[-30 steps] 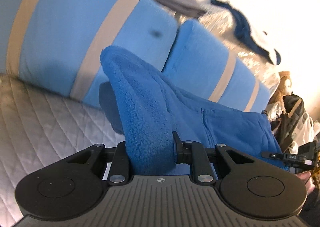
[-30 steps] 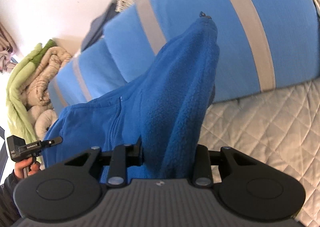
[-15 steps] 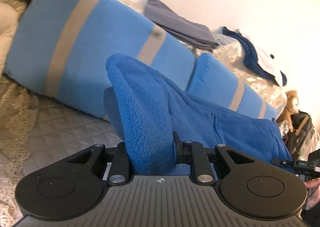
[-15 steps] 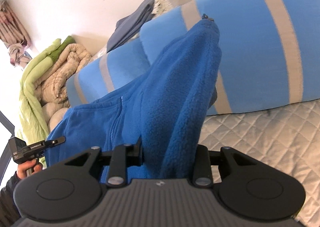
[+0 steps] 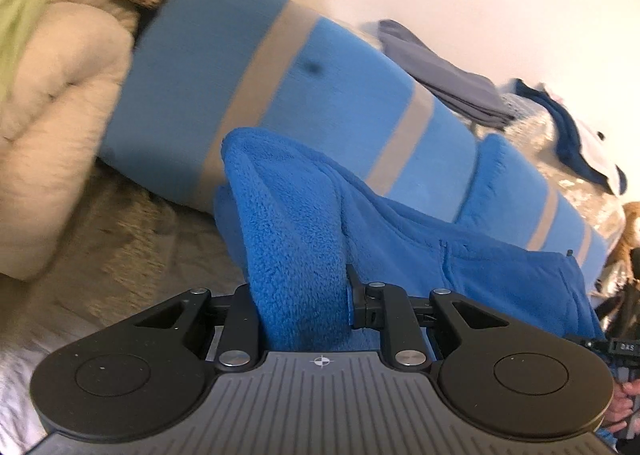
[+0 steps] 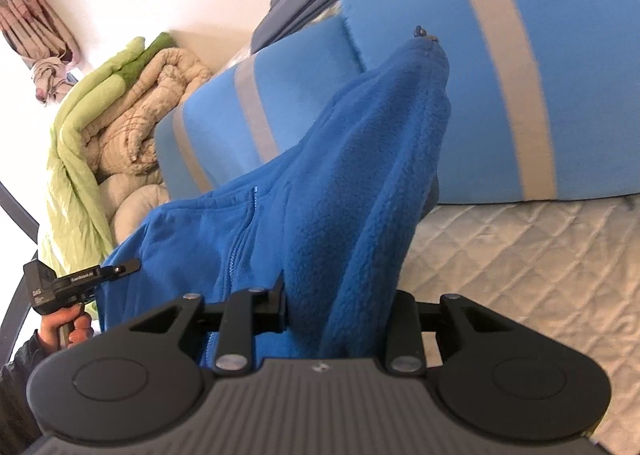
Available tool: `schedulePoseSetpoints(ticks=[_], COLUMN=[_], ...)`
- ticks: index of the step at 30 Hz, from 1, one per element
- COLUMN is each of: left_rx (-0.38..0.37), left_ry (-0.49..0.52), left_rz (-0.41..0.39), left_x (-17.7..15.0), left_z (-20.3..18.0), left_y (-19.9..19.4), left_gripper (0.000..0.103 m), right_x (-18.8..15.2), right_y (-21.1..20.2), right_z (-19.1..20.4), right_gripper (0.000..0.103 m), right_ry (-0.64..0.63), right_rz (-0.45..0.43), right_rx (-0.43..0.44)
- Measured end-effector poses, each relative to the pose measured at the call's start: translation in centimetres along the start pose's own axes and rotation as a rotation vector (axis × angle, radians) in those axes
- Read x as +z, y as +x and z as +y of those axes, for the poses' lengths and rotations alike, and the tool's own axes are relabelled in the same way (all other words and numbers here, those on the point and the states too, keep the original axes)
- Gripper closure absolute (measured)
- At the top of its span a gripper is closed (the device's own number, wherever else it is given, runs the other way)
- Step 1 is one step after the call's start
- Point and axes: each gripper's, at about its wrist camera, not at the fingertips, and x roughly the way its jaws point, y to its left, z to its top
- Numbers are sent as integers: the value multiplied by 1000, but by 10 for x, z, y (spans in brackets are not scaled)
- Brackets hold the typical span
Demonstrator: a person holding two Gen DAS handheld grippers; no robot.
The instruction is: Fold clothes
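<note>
Left wrist camera, close behind its gripper (image 5: 302,295), facing right along the fleece (image 5: 400,239), right wrist camera facing left along it, both sharing the striped cushions (image 6: 500,75), folded grey garment (image 5: 440,71).

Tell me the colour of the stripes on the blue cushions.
Beige-grey stripes on the cushions, clearest in the right wrist view.
</note>
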Motion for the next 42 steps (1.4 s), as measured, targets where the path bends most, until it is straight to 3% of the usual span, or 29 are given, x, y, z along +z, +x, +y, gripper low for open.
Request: schedulePoseSetpoints(ticks=[6,8,10,11,12,13,14,17,21,30,34,39,42], left_rx=[98,187,327,378,424,465,492,493,465,448,412,408,400], left_ry=[63,150,207,216,219,224,228,199,199,232,215,281,211], left_rz=[-38,-49,-37,-3,16,-1,-40,-124,-126,-115,-136,-100,-5], left_x=[22,26,25,24,22,19,16,11,1,-26,-37,-61,-69], left_z=[18,17,18,21,25,27,28,37,44,65,78,94,117], left_y=[-16,-13,0,9,17,20,20,20,29,61,81,123,152], left_gripper=[80,69,51,50,41,24,20,18,16,16,16,16,10], right_x=[13,16,13,12,8,4,1,-13,-36,-92,-106,-103,-100], right_y=[36,48,66,74,79,80,80,72,60,26,19,20,22], right_z=[32,44,47,47,48,48,48,35,12,-65,-77,-77,-78], right_gripper=[72,66,13,1,1,1,1,1,1,1,1,1,1], right_ry=[-9,-42,-89,-118,-154,-191,-226,-239,-246,-61,-72,-88,-75], right_rz=[9,5,24,42,38,29,21,18,21,-19,-49,-88,-93], right_rx=[63,55,-30,-79,-127,-156,-184,-204,-218,-187,-185,-170,-164])
